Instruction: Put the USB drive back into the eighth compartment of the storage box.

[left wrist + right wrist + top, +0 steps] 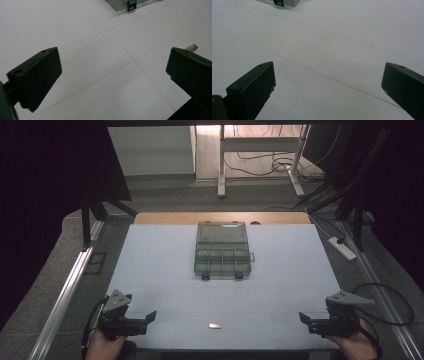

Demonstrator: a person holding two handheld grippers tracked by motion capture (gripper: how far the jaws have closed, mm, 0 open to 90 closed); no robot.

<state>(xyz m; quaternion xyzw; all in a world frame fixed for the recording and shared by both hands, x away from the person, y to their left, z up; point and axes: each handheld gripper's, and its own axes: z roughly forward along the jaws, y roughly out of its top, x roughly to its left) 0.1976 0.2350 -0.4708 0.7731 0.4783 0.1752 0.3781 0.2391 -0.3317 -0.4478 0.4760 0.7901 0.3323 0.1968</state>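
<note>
A grey see-through compartment box point(222, 251) lies shut in the middle of the white table, its two black latches facing me. A small metal piece point(215, 325) lies near the front edge. My left gripper point(150, 316) rests at the front left, held by a hand, jaws wide apart with nothing between them. In the left gripper view the gripper point(113, 75) looks over bare table, with the metal piece point(191, 47) just past one jaw and a box latch point(131, 5) at the top. My right gripper point(302, 317) sits at the front right, open and empty; the same gripper point(328, 87) faces bare table.
The white table point(150, 260) is marked with faint grid lines. A wooden edge point(165, 217) runs behind it. A white desk frame point(260, 150) and loose cables point(280, 167) stand on the floor beyond. A power strip point(342, 247) lies to the right.
</note>
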